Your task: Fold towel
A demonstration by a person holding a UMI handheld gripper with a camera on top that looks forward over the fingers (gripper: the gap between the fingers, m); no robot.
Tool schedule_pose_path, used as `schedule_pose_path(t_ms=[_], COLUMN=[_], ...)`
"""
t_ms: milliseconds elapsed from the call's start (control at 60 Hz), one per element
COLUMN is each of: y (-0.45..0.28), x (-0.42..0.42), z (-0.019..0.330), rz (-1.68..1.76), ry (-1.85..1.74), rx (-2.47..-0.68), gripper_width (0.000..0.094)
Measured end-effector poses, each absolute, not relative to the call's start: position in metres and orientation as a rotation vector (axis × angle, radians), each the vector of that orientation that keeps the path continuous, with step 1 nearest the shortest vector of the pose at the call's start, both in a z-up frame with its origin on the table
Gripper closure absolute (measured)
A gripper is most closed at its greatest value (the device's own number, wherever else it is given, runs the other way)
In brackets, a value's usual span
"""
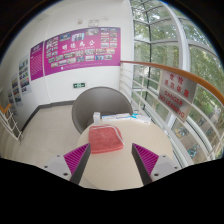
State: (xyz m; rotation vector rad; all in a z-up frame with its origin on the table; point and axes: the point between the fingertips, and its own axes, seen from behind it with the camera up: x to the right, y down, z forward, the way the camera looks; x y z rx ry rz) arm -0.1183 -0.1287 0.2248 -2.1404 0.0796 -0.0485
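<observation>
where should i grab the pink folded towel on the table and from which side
Take the pink folded towel by its near edge, coming straight ahead along the pale table. It lies flat just beyond the open gripper, roughly centred between the fingers, so its near edge faces them. A low approach should let one finger slide under that edge.

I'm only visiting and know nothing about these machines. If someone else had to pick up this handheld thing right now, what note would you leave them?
Gripper: jaws open, holding nothing, hovering just short of the towel.
Towel: the red towel lies on the light table, just ahead of the fingers and centred between them. It looks like a compact, roughly square bundle; whether it is already partly folded I cannot tell.
Other things: a small white object rests beyond the towel, near the grey chair.
Done: the gripper is lined up with the towel.
Left: grasp an edge of the towel and fold it.
</observation>
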Motion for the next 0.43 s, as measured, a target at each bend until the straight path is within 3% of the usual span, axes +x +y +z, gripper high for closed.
schedule_pose_path(t_ms=[217, 433], y=[-0.217, -0.252], x=[-0.128, -0.139], z=[0.248, 0.252], rz=[-0.076, -0.047], ry=[0.054, 0.083], rx=[-2.157, -2.164], gripper_width=[0.0079, 0.0081])
